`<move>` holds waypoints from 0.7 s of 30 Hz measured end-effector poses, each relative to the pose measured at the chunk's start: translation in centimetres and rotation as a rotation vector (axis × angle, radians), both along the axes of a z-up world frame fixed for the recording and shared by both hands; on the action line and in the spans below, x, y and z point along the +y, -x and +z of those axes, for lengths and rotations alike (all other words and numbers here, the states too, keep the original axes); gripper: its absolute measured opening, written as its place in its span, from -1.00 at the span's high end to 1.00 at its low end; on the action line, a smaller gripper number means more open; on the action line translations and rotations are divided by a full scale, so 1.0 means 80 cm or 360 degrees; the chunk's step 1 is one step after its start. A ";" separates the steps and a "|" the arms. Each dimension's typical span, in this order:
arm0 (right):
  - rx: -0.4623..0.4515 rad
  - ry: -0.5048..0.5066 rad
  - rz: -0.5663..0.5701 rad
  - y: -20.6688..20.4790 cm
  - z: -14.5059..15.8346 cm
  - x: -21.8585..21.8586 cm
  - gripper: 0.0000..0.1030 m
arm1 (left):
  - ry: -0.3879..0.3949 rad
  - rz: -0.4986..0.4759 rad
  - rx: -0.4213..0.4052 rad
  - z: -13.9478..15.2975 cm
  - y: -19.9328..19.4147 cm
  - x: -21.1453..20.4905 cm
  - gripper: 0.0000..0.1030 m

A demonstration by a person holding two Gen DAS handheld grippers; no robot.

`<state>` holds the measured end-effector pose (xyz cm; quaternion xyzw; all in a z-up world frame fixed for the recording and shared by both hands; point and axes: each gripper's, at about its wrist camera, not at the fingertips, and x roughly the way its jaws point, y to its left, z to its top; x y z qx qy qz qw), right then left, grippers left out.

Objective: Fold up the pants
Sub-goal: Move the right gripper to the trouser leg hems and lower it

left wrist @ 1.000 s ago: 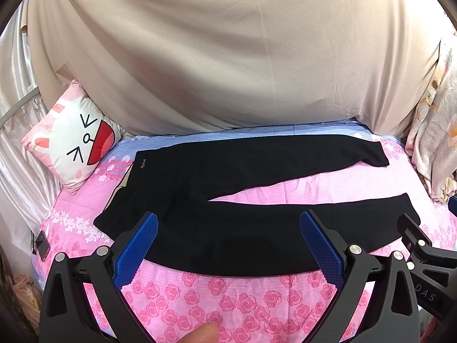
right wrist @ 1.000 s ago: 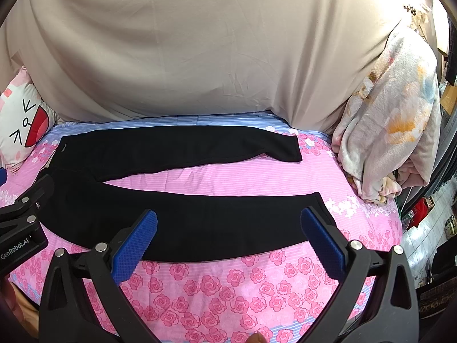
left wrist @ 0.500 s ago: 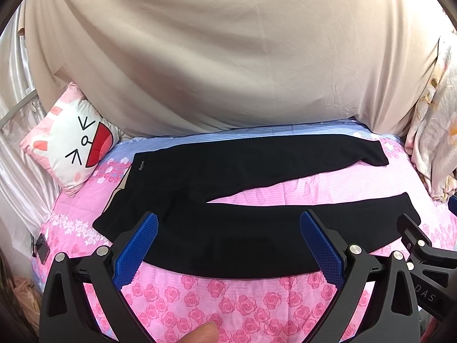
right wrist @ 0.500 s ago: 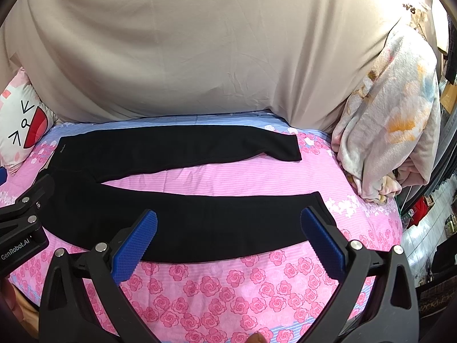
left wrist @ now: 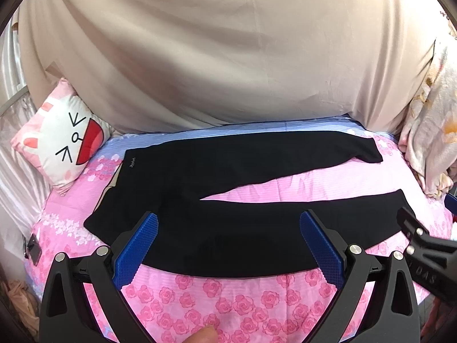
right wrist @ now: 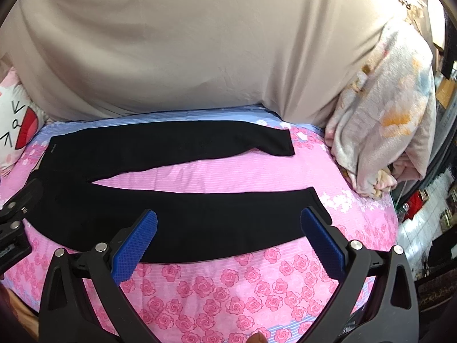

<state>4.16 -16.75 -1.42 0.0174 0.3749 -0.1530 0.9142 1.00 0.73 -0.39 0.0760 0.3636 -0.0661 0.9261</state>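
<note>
Black pants (left wrist: 228,200) lie flat on the pink rose bedsheet (left wrist: 228,300), waistband to the left, both legs stretching right in a narrow V. My left gripper (left wrist: 228,245) hovers open above the near leg, close to the crotch, holding nothing. In the right wrist view the same pants (right wrist: 177,208) spread across the bed, and my right gripper (right wrist: 228,243) hangs open over the near leg towards its cuff. The right gripper's body (left wrist: 425,248) shows at the left view's right edge; the left gripper's body (right wrist: 14,228) shows at the right view's left edge.
A cartoon rabbit pillow (left wrist: 60,140) leans at the bed's far left corner. A beige sheet (left wrist: 228,57) hangs behind the bed. A floral blanket (right wrist: 385,114) is piled at the right end. A small dark device (left wrist: 32,248) lies at the left edge.
Both grippers have stayed open and nearly still; the views shift only slightly. The pants have not moved.
</note>
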 end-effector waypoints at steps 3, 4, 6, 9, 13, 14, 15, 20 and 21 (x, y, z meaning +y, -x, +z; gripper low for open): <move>0.0015 0.0011 -0.0060 -0.001 -0.003 -0.001 -0.91 | -0.0011 -0.0027 0.0001 -0.003 -0.003 0.005 -0.90; 0.0022 0.0015 -0.0084 0.000 -0.005 0.000 -0.91 | -0.0013 -0.0052 0.0009 -0.005 -0.004 0.007 -0.90; 0.0033 0.0013 -0.0113 -0.001 -0.007 0.001 -0.91 | -0.0020 -0.0074 0.0017 -0.008 -0.007 0.009 -0.90; 0.0054 -0.0007 -0.0136 -0.002 -0.009 0.007 -0.91 | -0.0014 -0.0124 0.0036 -0.014 -0.013 0.014 -0.90; 0.0061 -0.0037 -0.0099 -0.006 -0.013 0.009 -0.91 | -0.0047 -0.0154 0.0046 -0.027 -0.024 0.012 -0.90; 0.0065 -0.0048 -0.0083 -0.009 -0.014 0.007 -0.91 | -0.0050 -0.0146 0.0054 -0.029 -0.027 0.011 -0.90; 0.0067 -0.0062 -0.0065 -0.013 -0.016 0.004 -0.91 | -0.0047 -0.0126 0.0067 -0.032 -0.032 0.009 -0.90; 0.0079 -0.0228 0.0014 -0.058 -0.033 -0.056 -0.91 | -0.0027 0.0026 0.0133 -0.044 -0.054 -0.009 -0.90; 0.0069 -0.0288 0.0021 -0.069 -0.036 -0.075 -0.91 | 0.0003 0.0054 0.0148 -0.045 -0.056 -0.014 -0.90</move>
